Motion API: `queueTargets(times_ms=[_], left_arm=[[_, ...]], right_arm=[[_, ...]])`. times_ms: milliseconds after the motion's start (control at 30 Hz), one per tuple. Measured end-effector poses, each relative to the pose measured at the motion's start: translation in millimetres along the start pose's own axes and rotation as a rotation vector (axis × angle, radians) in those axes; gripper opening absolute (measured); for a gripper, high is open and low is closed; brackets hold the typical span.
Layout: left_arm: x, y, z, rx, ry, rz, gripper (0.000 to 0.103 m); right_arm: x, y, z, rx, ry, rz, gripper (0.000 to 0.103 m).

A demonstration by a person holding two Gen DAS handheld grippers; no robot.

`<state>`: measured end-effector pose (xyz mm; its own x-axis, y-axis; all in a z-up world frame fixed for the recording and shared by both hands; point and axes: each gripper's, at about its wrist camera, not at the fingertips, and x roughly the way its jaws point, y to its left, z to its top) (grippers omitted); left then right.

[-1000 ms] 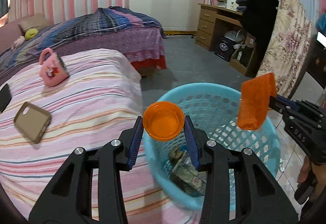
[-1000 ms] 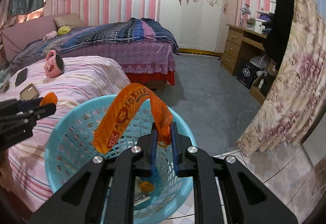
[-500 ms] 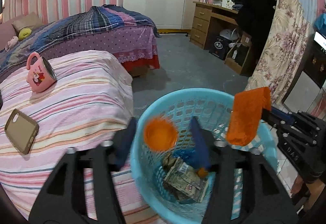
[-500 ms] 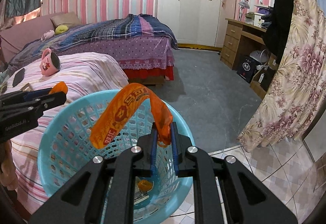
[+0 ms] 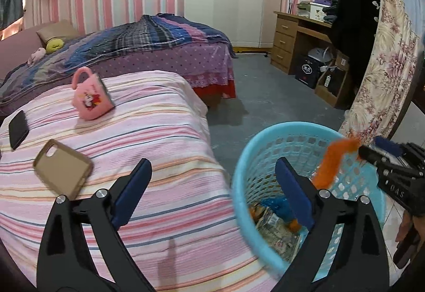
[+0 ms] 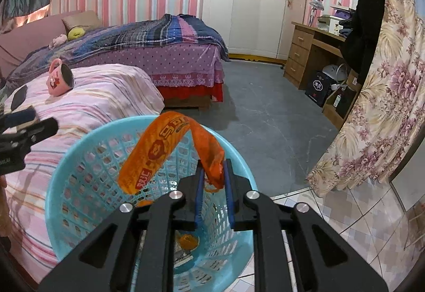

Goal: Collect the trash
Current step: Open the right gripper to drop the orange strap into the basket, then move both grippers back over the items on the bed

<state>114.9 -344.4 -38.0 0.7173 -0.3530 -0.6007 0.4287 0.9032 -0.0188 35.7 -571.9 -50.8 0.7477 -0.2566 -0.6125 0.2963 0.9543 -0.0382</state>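
A light-blue mesh basket point(image 5: 265, 138) point(image 6: 79, 148) stands on the floor beside the striped bed, with paper trash and an orange cap point(image 6: 188, 241) at its bottom. My left gripper point(image 5: 212, 167) point(image 6: 39, 120) is open wide and still opening, with nothing between its fingers, over the bed's edge and the basket's near rim. Above the basket, my right gripper point(image 6: 213, 168) point(image 5: 372, 148) is opening. The orange wrapper point(image 6: 170, 143) point(image 5: 329, 164) still hangs between its parted pads, arching up and drooping left.
On the pink striped bed point(image 5: 148, 132) lie a pink mug point(image 5: 91, 99), a black phone point(image 5: 18, 128) and a tan phone case point(image 5: 62, 168). A floral curtain point(image 6: 379, 116) hangs at the right, a wooden desk point(image 6: 308, 50) stands behind it, and grey floor lies beyond the basket.
My left gripper opened and the orange cap dropped into the basket; the gripper then drew back toward the bed. The right jaws, shut on the wrapper before, have parted.
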Motion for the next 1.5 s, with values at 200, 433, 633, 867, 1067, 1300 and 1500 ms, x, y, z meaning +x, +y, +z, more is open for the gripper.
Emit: queueTargets(times_ms=[200,433,633,867,1067,1300,1500], left_arm=[[-17,20,-4,-0.002,-0.036,0.037,0.095],[-31,55,-5,-0.049,-0.052,0.06,0.096],[-49,83,-5,-0.059,-0.087,0.089,0.097],[-66,127,-5,-0.07,-0.108,0.14,0.097],[-75,166,5,-0.038,-0.131,0.226,0.097],[-83,234,2,-0.142,-0.141,0.279,0.097],[-83,286,-11,-0.193,-0.119,0.337,0.097]], right_arm=[[-2,12,3,0.002,-0.019,-0.008,0.072],[-3,22,8,0.035,-0.038,0.002,0.087],[-9,43,18,0.041,-0.05,0.022,0.089],[-19,80,23,0.045,-0.088,0.092,0.096],[-11,113,30,0.023,-0.091,0.106,0.097],[1,170,41,0.022,-0.106,0.148,0.097],[4,211,41,-0.035,-0.096,0.173,0.097]])
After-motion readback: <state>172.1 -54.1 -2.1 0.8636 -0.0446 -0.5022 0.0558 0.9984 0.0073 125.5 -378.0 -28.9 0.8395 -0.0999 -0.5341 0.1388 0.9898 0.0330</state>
